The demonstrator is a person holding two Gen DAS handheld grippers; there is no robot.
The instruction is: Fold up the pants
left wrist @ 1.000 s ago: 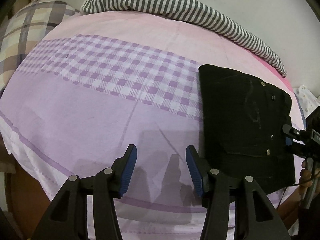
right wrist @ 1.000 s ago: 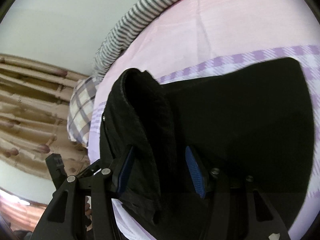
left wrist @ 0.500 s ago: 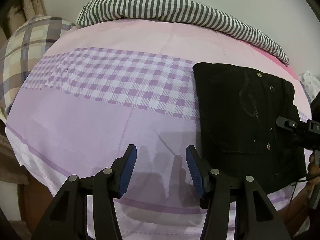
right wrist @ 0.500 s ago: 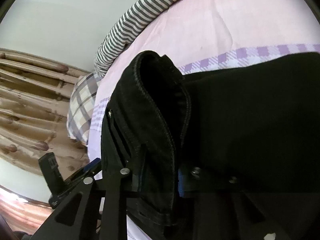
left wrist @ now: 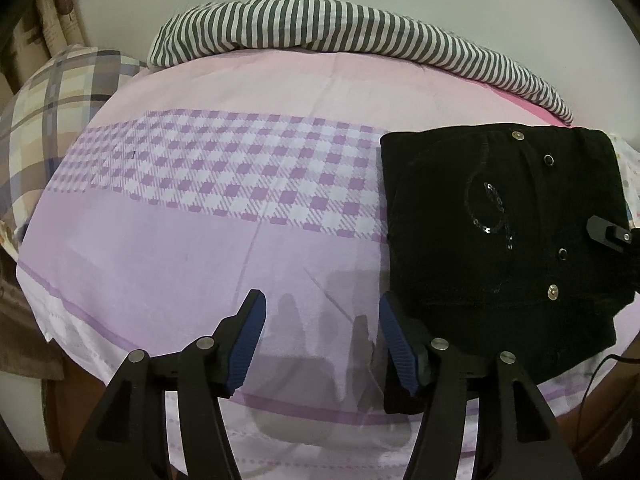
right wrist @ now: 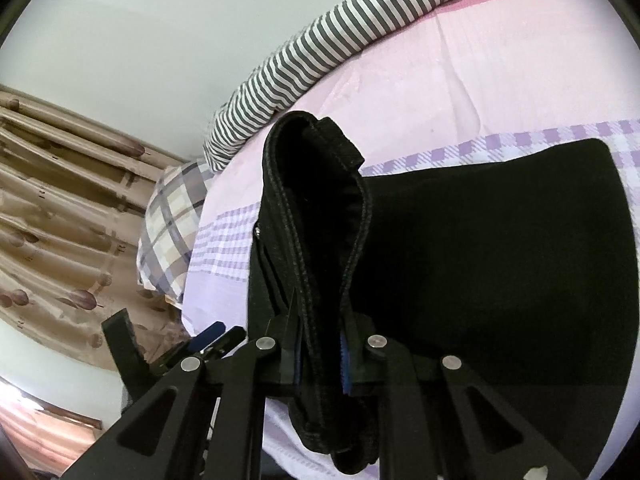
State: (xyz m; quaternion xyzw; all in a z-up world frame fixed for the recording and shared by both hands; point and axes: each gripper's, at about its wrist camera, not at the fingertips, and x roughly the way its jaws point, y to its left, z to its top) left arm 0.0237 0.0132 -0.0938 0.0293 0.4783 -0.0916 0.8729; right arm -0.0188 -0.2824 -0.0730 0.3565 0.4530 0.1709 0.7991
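The black pants [left wrist: 500, 236] lie folded in a compact stack on the right side of the bed, with metal studs and a sequin pattern on top. My left gripper [left wrist: 322, 344] is open and empty, hovering over the purple sheet just left of the pants. My right gripper [right wrist: 320, 364] is shut on a thick folded edge of the pants [right wrist: 316, 216], which stands up between its blue pads; the rest of the pants [right wrist: 500, 248] spreads flat to the right. The right gripper's tip shows at the right edge of the left wrist view [left wrist: 610, 234].
The bed has a pink and purple checked sheet [left wrist: 224, 176]. A grey striped blanket [left wrist: 340, 28] lies rolled along the far edge by the wall. A plaid pillow [left wrist: 52, 112] sits at the left. Brown curtains [right wrist: 60, 220] hang beyond the bed. The bed's near edge drops off below my left gripper.
My right gripper has closed on the folded pants edge, which was loose between open jaws a second ago. My left gripper has drawn back and risen a little, staying open.
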